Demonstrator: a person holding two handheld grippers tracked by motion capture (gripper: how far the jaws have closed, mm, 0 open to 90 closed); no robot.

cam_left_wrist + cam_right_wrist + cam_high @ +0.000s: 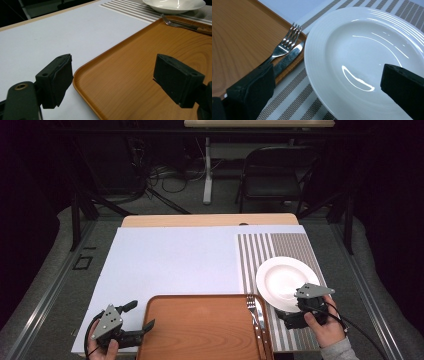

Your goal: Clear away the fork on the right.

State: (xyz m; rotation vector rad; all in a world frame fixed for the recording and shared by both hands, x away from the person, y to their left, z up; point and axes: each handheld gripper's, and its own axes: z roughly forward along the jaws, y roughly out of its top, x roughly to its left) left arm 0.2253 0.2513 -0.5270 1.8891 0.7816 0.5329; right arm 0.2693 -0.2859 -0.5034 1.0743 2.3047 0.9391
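Left tongs point(141, 316) wide open over tray point(200, 325) corner, holding nothing, right tongs point(329, 85) wide open over plate point(367, 57), empty, fork point(284, 47) and knife point(288, 58) on tray's edge

The high view is lit from above on the table point(170, 260), while the room behind and both side edges fall to near black. Its picture is soft and slightly grainy. The plate point(362, 57) carries curved white glare streaks at centre and upper right (overhead lamps, mirrored in the glaze). In both gripper views the black jaws at the bottom corners are blurred, with little surface detail.
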